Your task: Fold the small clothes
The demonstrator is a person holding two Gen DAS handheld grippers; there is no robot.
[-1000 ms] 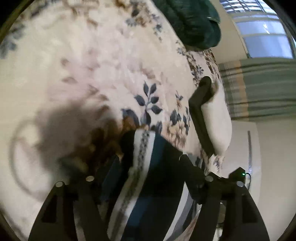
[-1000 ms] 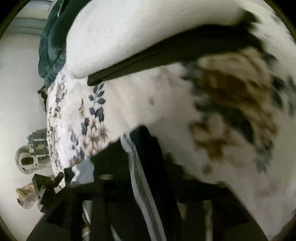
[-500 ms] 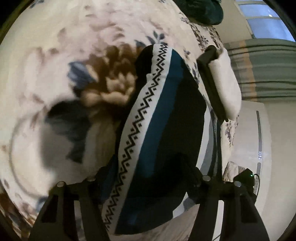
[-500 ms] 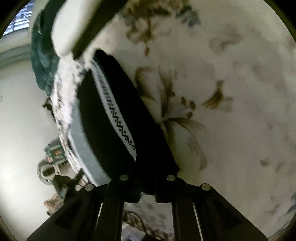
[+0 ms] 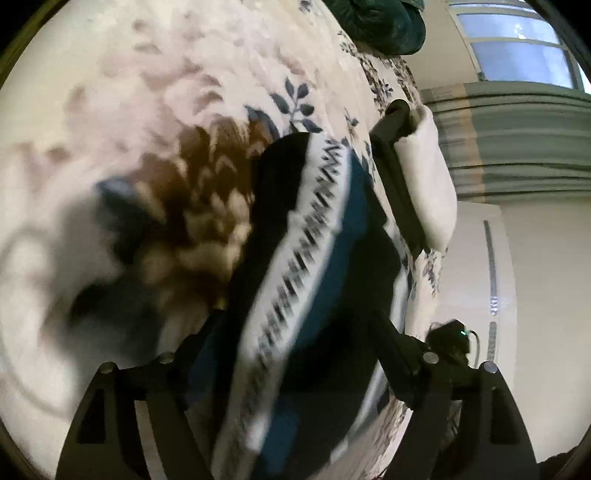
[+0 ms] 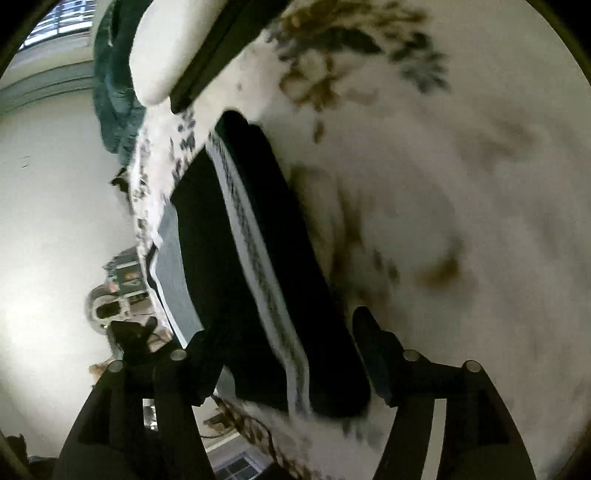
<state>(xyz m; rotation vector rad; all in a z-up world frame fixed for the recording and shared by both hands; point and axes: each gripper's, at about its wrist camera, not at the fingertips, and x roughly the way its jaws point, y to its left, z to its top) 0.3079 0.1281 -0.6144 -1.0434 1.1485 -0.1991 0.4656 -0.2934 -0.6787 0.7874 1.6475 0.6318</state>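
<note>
A small dark garment with a white zigzag band and a blue stripe lies folded on the floral bedspread. It also shows in the right wrist view. My left gripper is open, with its fingers on either side of the garment's near end. My right gripper is open, its fingers wide apart on either side of the garment's near end. Both views are blurred by motion.
A white cushion with a dark edge lies just beyond the garment, also in the right wrist view. A dark green blanket sits at the bed's far end. The bed edge runs close to the garment.
My right gripper's jaws have gone from shut on the garment to wide open. Both grippers have pulled back a little from the garment, which now lies on the bed.
</note>
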